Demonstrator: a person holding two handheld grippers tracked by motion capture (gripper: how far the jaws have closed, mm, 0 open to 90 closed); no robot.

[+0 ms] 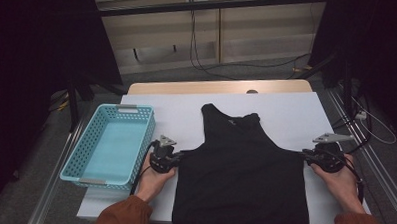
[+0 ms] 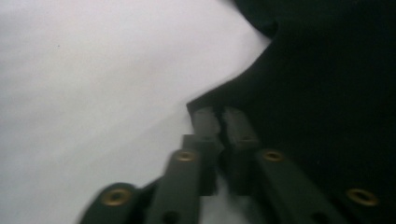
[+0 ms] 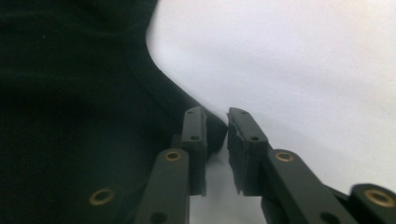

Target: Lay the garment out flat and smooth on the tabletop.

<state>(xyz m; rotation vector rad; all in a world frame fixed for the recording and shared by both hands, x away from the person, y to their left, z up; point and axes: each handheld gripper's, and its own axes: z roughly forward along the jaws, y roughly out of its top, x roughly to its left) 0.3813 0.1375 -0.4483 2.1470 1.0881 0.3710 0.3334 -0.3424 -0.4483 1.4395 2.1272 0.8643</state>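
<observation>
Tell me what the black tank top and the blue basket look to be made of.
Tank top: soft knit fabric, probably cotton or a blend; matte black, lying limp and flat, with a rolled armhole hem in both gripper views. Basket: moulded plastic, light blue and slightly glossy, with rigid walls pierced by regular rows of holes. Grey inserts sit at its handles; their material is unclear.

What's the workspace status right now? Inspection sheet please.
Surface: table under a white cover, wood edge at the far side.
Job's things: black tank top laid flat, neck away from the person.
Clutter: light blue basket to the left, nothing in it.
Grippers: left gripper at the top's left armpit corner, a narrow gap between its fingers; right gripper at the right corner, fingers apart, cloth edge between them, no firm pinch visible.
Cables: black cable trails from the left gripper; more on the floor beyond.
Surroundings: dark curtains, pale wall panels behind.
</observation>
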